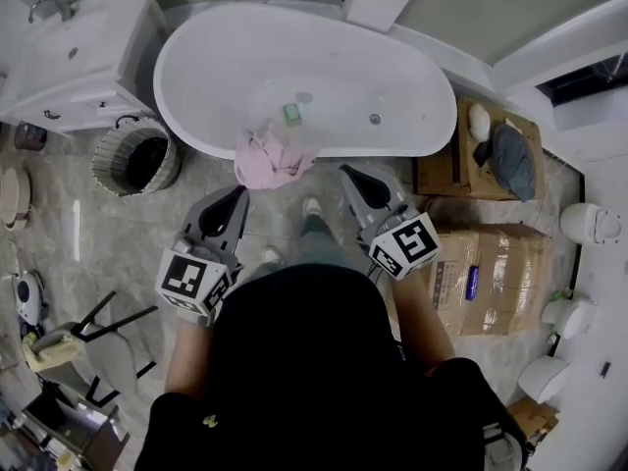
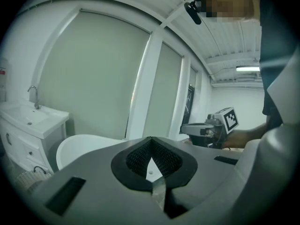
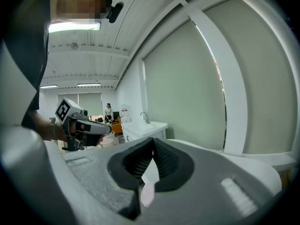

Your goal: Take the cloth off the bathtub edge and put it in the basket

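Just ahead of the fingers of the left gripper [image 1: 238,196], the pink cloth [image 1: 270,158] hangs bunched over the near edge of the white bathtub [image 1: 196,67] (whether the tips touch it is unclear). Left and right gripper [image 1: 351,176] both have fingers pressed together, holding nothing. The woven basket [image 1: 110,157] stands on the floor, left of the left fingers

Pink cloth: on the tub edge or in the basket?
On the edge: the crumpled pink cloth drapes over the white bathtub's near rim; the round woven basket shows no pink inside.
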